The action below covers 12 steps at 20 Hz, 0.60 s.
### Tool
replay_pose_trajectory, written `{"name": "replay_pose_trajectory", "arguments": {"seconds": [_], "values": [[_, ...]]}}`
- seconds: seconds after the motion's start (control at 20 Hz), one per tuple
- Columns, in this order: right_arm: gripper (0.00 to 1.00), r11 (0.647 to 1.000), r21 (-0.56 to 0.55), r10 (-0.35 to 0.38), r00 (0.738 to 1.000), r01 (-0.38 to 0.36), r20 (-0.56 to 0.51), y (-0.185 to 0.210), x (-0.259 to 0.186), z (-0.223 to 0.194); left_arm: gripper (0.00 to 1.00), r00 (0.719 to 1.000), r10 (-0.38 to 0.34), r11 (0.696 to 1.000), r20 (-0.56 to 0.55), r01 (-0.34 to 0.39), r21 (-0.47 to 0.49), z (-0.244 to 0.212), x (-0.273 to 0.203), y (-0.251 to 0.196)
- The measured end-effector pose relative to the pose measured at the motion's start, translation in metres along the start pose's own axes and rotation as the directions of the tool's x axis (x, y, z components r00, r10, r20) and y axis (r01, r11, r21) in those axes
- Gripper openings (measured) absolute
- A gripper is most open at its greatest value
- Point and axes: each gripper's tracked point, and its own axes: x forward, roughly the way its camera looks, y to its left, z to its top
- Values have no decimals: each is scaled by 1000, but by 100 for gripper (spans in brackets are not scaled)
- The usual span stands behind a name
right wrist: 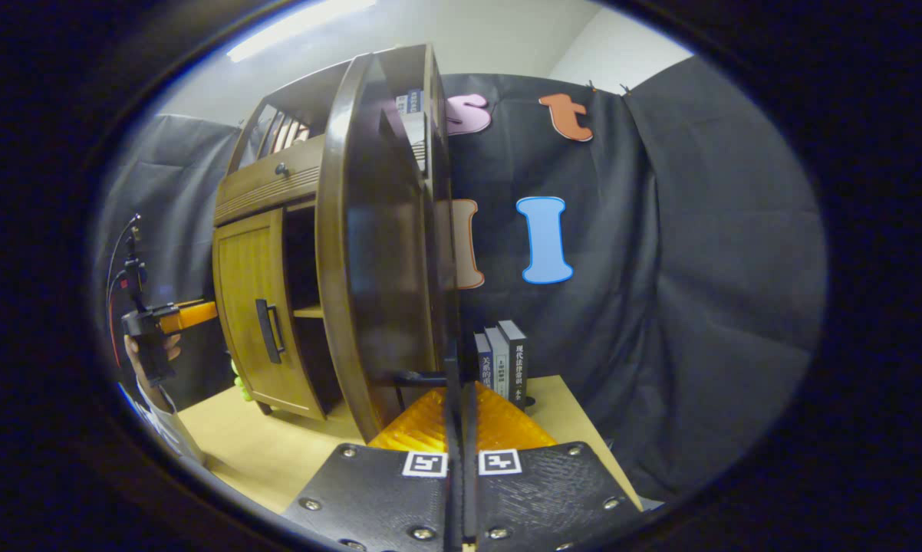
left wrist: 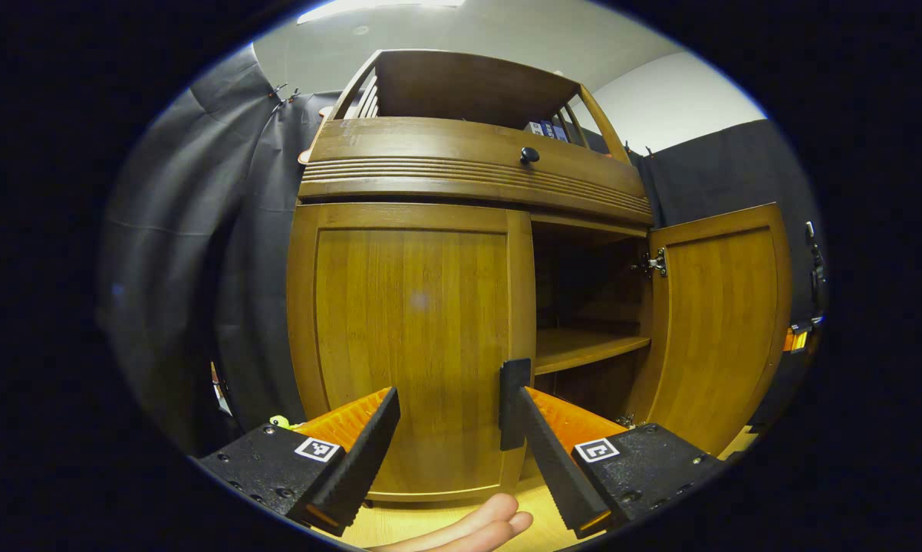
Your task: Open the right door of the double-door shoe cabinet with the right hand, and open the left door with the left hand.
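Note:
The wooden shoe cabinet (left wrist: 476,165) stands close in front of me in the left gripper view. Its left door (left wrist: 411,337) is closed, with a dark handle (left wrist: 513,402) at its right edge. My left gripper (left wrist: 449,418) is open, one finger just beside that handle and not gripping it. The right door (left wrist: 718,322) is swung open, showing a shelf (left wrist: 584,349). In the right gripper view this right door (right wrist: 380,253) appears edge-on, and my right gripper (right wrist: 461,368) is shut on its handle (right wrist: 423,377). The left gripper (right wrist: 162,318) is held out toward the left door (right wrist: 250,307).
Three upright books (right wrist: 501,364) stand on the light wooden table (right wrist: 277,452) behind the open door. A drawer with a round knob (left wrist: 529,155) runs above the doors. Black cloth hangs around the booth. A person's fingers (left wrist: 469,529) show below the left gripper.

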Motion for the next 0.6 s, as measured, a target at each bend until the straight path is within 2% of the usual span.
{"name": "replay_pose_trajectory", "arguments": {"seconds": [0.2, 0.25, 0.3, 0.35, 0.4, 0.45, 0.5, 0.6], "values": [[1, 1000, 2, -1, 1000, 1, 0, 8, -3, -1, 96, 1000, -20, 1000, 15, 21, -22, 0, 8, -8], [1, 1000, 1, -12, 1000, 12, -3, 10, -5, -2, 92, 999, -31, 998, 42, 33, -44, 4, 12, -13], [1, 999, -19, -31, 1000, 30, -4, 8, -10, -5, 92, 996, -47, 997, 77, 51, -64, 9, 18, -18], [1, 998, -39, -54, 999, 54, -2, 7, -15, -5, 95, 992, -61, 994, 111, 70, -87, 12, 24, -23], [2, 995, -60, -83, 997, 83, 6, 2, -24, -5, 92, 989, -73, 991, 125, 86, -103, 12, 30, -29], [2, 989, -80, -121, 992, 122, 21, 1, -30, -9, 95, 990, -79, 990, 118, 92, -111, 7, 36, -33], [21, 983, -89, -160, 986, 163, 38, -7, -44, -7, 92, 992, -75, 990, 103, 87, -113, 2, 40, -34], [59, 965, -80, -244, 967, 250, 81, -22, -71, 4, 96, 995, -65, 992, 71, 73, -107, -10, 48, -36]]}}
